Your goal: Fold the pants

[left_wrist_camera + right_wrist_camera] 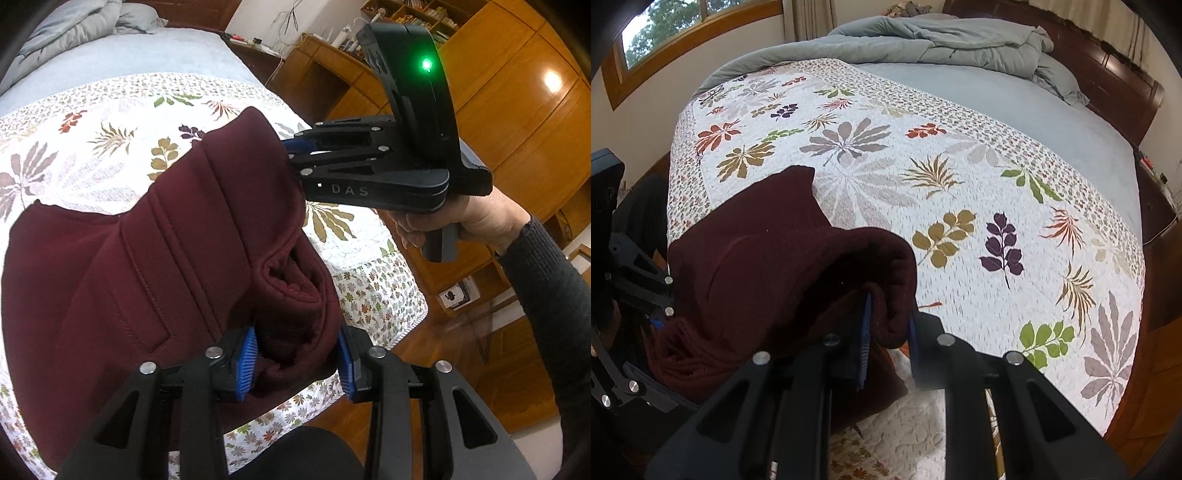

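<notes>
Gripping the maroon pants (155,266) w/ both tools here, we've got the fabric lifted above the leaf-print quilt (110,147) on the bed. Left gripper (295,363): blue pads (246,363) closed in on a thick bunched edge, fleecy lining showing btwn them, jaws held partway apart by the wad of cloth. Right gripper (886,343): narrow gap, pinching a rolled fold that drapes over its fingers (865,343). In the left wrist view we see the right gripper (295,147) from the side, its tips buried in the upper edge of the pants, green light (426,65) on, right hand (476,218) round the handle. Pants stretch btwn the two grips, lower part sagging toward the quilt. Grey duvet (942,37) is heaped at the far end, wooden cabinets (517,110) stand beside the bed.
</notes>
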The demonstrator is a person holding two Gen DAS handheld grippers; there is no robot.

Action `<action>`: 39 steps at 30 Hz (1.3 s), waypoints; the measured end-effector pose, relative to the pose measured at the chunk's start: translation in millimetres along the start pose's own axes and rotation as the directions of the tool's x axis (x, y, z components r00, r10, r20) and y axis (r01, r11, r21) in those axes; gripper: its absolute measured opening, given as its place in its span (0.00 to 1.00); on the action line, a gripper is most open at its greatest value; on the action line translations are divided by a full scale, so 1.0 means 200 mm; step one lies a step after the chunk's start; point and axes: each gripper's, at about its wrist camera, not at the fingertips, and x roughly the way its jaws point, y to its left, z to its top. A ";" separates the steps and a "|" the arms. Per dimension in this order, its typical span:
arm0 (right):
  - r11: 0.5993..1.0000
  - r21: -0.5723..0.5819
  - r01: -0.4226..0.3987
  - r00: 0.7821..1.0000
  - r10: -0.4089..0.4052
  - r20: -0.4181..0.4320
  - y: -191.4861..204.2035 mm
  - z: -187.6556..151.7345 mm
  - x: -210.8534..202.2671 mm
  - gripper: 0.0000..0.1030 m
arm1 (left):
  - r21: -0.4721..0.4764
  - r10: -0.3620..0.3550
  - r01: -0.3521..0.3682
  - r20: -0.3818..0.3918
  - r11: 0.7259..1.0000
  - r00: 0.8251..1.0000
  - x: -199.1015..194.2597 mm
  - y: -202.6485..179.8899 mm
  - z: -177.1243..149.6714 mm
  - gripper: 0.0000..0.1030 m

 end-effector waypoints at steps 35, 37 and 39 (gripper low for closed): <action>0.998 0.061 -0.022 0.999 0.020 0.035 -0.09 -0.21 0.10 0.20 | 0.063 0.127 -0.129 0.043 0.990 0.991 0.17 -0.10 -0.12 0.36; 0.997 0.078 -0.010 0.999 0.007 0.034 -0.09 -0.21 0.09 0.24 | 0.068 0.125 -0.128 0.045 0.989 0.991 0.16 -0.10 -0.11 0.37; 0.996 0.089 0.009 1.000 -0.011 0.029 -0.08 -0.20 0.08 0.28 | 0.076 0.128 -0.131 0.044 0.988 0.991 0.14 -0.11 -0.11 0.38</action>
